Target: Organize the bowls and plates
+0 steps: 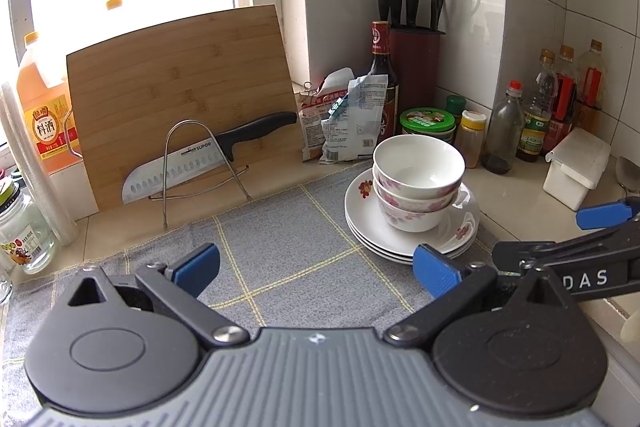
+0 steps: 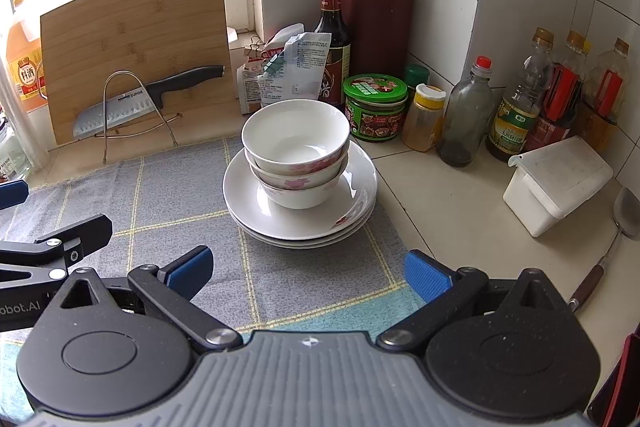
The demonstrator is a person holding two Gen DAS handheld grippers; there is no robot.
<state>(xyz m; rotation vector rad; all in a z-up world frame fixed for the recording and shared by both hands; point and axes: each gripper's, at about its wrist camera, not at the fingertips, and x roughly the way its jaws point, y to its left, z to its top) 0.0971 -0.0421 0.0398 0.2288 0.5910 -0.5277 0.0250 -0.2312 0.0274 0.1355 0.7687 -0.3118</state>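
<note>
Three white bowls with pink flowers (image 1: 418, 183) (image 2: 296, 157) sit nested on a stack of three white plates (image 1: 370, 223) (image 2: 256, 203) at the right edge of a grey checked cloth (image 1: 288, 251) (image 2: 168, 195). My left gripper (image 1: 316, 269) hovers open over the cloth, left of and nearer than the stack, with nothing between its blue pads. My right gripper (image 2: 308, 271) is open too, empty, just in front of the plates. Part of the right gripper (image 1: 580, 247) shows at the right of the left wrist view, and part of the left gripper (image 2: 48, 247) at the left of the right wrist view.
A bamboo cutting board (image 1: 180, 99) leans at the back with a knife (image 1: 200, 159) in a wire rack. Sauce bottles (image 2: 516, 111), jars (image 2: 376, 107), a knife block (image 2: 376, 27) and packets (image 1: 348, 119) crowd the corner. A white lidded box (image 2: 556, 183) and a spatula (image 2: 612, 239) lie right.
</note>
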